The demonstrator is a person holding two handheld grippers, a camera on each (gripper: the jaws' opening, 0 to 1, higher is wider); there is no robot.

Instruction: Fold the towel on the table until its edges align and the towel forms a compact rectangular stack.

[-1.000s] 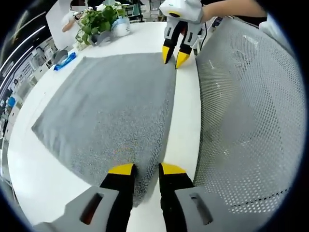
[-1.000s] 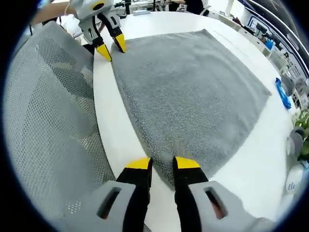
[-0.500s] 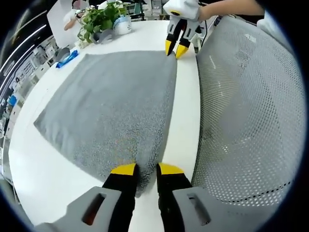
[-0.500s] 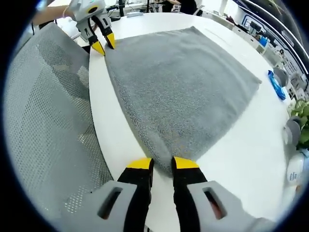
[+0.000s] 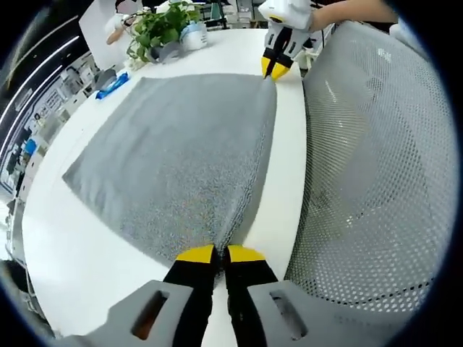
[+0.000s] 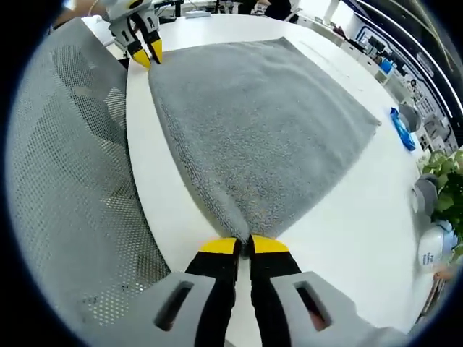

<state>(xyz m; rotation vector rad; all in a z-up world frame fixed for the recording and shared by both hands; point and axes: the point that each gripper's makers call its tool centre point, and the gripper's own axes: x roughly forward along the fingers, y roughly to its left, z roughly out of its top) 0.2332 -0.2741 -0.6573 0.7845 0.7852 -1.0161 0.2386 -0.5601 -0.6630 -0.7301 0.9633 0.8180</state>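
A grey towel lies spread flat on the white table. My left gripper is shut on the towel's near corner, at the table's edge beside the chair. In the right gripper view the same towel stretches away, and my right gripper is shut on its other near corner. Each gripper shows far off in the other's view: the right gripper at the top of the left gripper view, the left gripper at the upper left of the right gripper view, each closed on its corner.
A grey mesh chair back stands close against the table's near edge. A potted plant, a white bottle and a blue item sit beyond the towel's far side. Shelving and desks stand behind.
Both grippers have shut on the towel's near corners; their jaws stood apart around the corners before. The towel edge between them has drawn straighter.
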